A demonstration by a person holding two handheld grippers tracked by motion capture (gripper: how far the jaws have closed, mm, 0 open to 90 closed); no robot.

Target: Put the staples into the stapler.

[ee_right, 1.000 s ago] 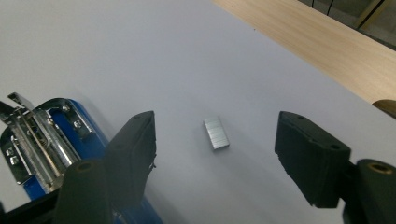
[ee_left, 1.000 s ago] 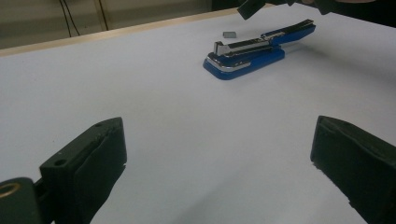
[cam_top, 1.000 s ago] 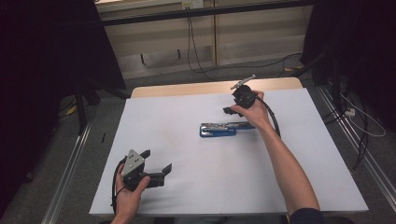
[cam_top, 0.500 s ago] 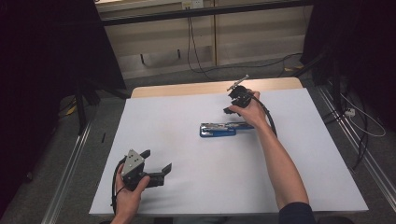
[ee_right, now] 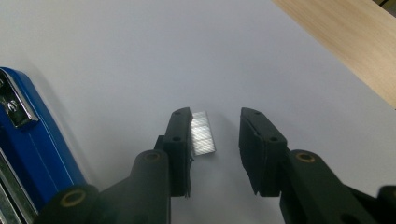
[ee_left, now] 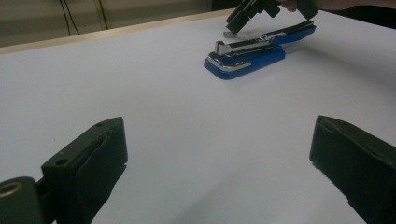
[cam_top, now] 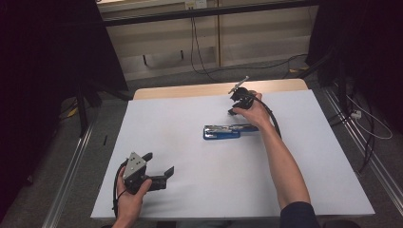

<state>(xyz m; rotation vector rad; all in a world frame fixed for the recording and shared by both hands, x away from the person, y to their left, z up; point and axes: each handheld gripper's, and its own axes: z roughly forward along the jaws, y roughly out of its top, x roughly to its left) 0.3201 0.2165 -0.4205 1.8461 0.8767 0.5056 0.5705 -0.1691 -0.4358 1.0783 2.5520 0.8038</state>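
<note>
A blue stapler [cam_top: 223, 131] with a shiny silver metal top lies on the white surface [cam_top: 190, 156] edged in pale wood, beside a silver strip of staples [ee_right: 202, 132] with fine ribbing, between black jaws.

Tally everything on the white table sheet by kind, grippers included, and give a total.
Blue stapler: 1
Strip of staples: 1
Handheld grippers: 2, left gripper and right gripper
Total: 4
</note>
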